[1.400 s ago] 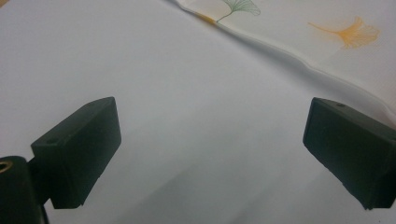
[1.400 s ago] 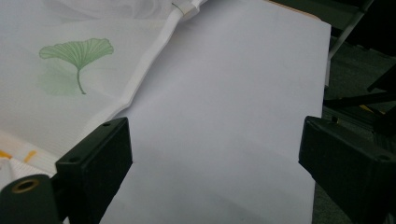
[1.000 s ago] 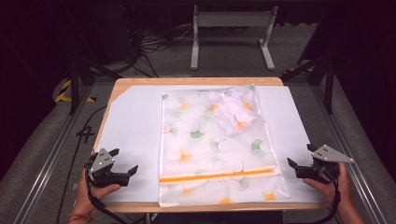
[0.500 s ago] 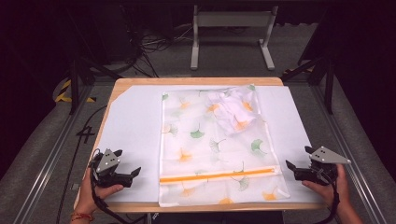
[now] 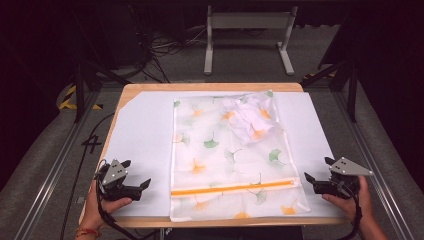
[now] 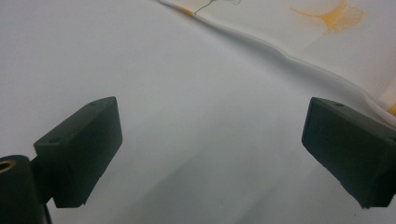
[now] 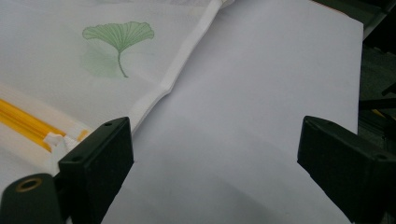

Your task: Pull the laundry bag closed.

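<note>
A sheer white zip bag (image 5: 227, 155) printed with green and orange ginkgo leaves lies flat in the middle of the table, an orange zipper (image 5: 235, 188) running across near its front end. White crumpled cloth (image 5: 247, 116) sits inside at its far right. My left gripper (image 5: 136, 176) rests open on the white sheet, left of the bag's front corner; the bag's edge (image 6: 299, 58) crosses above its jaws. My right gripper (image 5: 319, 169) stands open just right of the zipper's end, and its own view shows the bag's hem (image 7: 175, 77) and the orange zipper (image 7: 23, 119) by its left jaw.
A white sheet (image 5: 145, 135) covers the wooden table (image 5: 210, 87). Metal rails run along both sides on the floor, with cables and a metal stand (image 5: 247, 30) beyond the far edge. Bare sheet lies left and right of the bag.
My left gripper has drifted slightly right and toward the front edge. The right gripper and the bag have stayed put.
</note>
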Action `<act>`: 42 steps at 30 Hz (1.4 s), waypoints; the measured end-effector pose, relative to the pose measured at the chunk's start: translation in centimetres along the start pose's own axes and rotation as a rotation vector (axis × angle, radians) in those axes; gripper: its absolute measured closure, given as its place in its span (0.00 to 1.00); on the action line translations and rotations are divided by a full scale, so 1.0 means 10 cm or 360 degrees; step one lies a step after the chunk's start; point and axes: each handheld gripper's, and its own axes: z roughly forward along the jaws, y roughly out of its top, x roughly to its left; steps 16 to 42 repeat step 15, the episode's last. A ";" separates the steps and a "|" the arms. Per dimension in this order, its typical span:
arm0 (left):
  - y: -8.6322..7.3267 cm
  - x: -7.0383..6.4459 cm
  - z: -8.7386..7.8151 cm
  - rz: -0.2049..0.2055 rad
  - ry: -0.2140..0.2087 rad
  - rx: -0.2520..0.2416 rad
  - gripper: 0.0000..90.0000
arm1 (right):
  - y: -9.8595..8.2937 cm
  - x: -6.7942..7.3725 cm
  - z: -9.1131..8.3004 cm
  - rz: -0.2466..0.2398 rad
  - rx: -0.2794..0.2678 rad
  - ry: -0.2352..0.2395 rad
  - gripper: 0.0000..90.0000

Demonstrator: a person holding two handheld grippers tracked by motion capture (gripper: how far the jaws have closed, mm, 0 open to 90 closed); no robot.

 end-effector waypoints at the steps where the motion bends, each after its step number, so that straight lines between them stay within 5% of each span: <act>1: 0.00 0.00 0.00 0.0003 0.0001 0.0001 0.07 | 0.00 0.00 0.00 0.0008 -0.0004 0.0005 0.12; 42: 0.01 -0.03 0.01 -0.0005 -0.0016 -0.0004 0.07 | 0.01 0.00 0.01 0.0016 -0.0005 0.0011 0.12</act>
